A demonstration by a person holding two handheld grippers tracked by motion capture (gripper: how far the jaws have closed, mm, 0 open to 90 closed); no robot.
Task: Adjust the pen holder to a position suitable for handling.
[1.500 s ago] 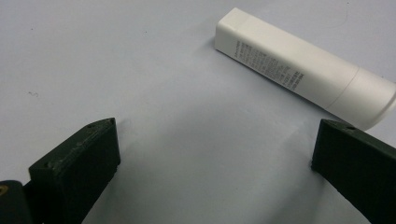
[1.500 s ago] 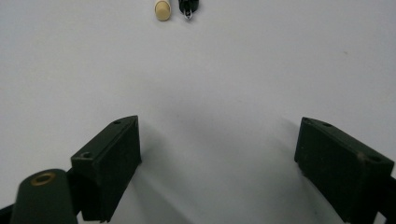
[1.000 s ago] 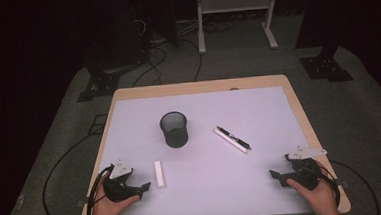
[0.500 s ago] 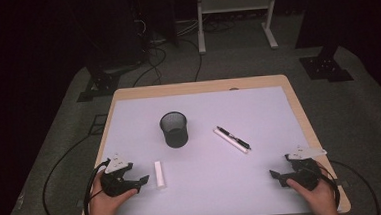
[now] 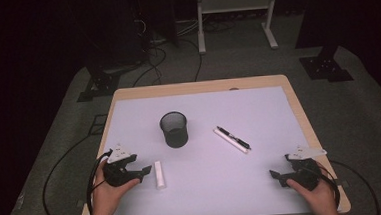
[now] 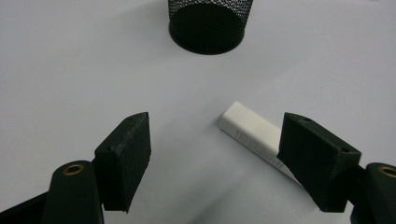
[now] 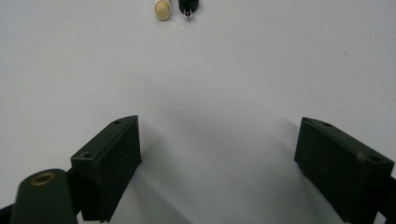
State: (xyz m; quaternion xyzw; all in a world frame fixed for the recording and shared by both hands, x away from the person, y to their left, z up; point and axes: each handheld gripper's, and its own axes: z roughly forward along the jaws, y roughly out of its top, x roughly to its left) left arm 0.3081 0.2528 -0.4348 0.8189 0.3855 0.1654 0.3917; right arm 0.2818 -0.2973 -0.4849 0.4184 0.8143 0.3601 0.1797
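**Left jaws narrowing beside the white block; right jaws spread over bare table**

In the left gripper view the right-hand jaw covers the near end of the white block (image 6: pixel 254 135), so that end is hidden and it is hard to tell whether the pad touches it. The print along the block's side is too small to read. The mesh cup (image 6: pixel 210 23) is cut off by the top edge of that view, and in the right gripper view the pen (image 7: pixel 188 8) and the pale stick (image 7: pixel 162 9) beside it show just their tips at the top edge.

The left gripper (image 5: pixel 145 171) has its jaws apart with a wide gap; they have just been closing. Nothing is clamped: the block lies flat on the table (image 5: pixel 204 207), its far end free between the jaws and nearer the right one.

The right gripper (image 5: pixel 275 175) has its jaws spread wide, grasping nothing, with bare table surface between them.

From above, the block lies near the left front of the table, just right of the left gripper. The cup stands upright farther back, near the middle. The pen and stick lie side by side, slanted, right of the cup and well apart from the right gripper at the near right corner.
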